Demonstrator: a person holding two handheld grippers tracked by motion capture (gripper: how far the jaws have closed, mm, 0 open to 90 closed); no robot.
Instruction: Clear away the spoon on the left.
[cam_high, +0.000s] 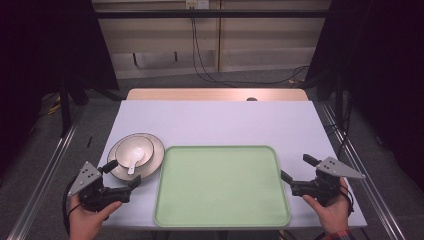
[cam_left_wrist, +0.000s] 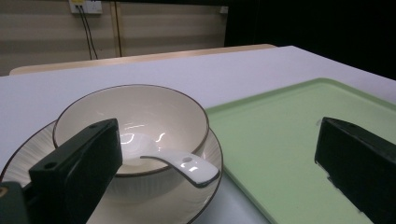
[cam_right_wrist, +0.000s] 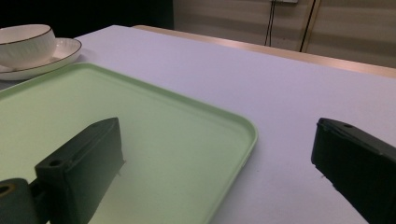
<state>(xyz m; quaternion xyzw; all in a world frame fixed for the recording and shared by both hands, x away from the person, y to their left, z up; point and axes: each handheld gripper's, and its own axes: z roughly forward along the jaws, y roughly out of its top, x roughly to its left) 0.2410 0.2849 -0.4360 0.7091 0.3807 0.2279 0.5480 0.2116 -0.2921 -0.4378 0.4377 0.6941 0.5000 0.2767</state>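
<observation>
A pale desk carries a light green tray at its near centre, lying flat with nothing on it. At about ten o'clock from the tray, just beside its far left corner, sits a cream plate with a dark rim, and on the plate stands a matching bowl. A white spoon lies in the bowl with its handle leaning over the near rim; in the left gripper view the handle end juts out above the plate. The plate's edge looks to be touching or nearly touching the tray's rim, though the views do not settle which. The left tongs are held by a hand at roughly seven o'clock on the desk, jaws apart and pointing toward the plate, one jaw over the plate's near rim and the other just short of the tray's left edge. The right tongs are held by the other hand at roughly four o'clock, jaws apart as well, aimed leftward at the tray's right edge, with one jaw above the tray and the other above bare desk in the right gripper view. Neither pair grips anything. Beyond the desk's far edge, cables hang down a pale wall to a grey floor.
</observation>
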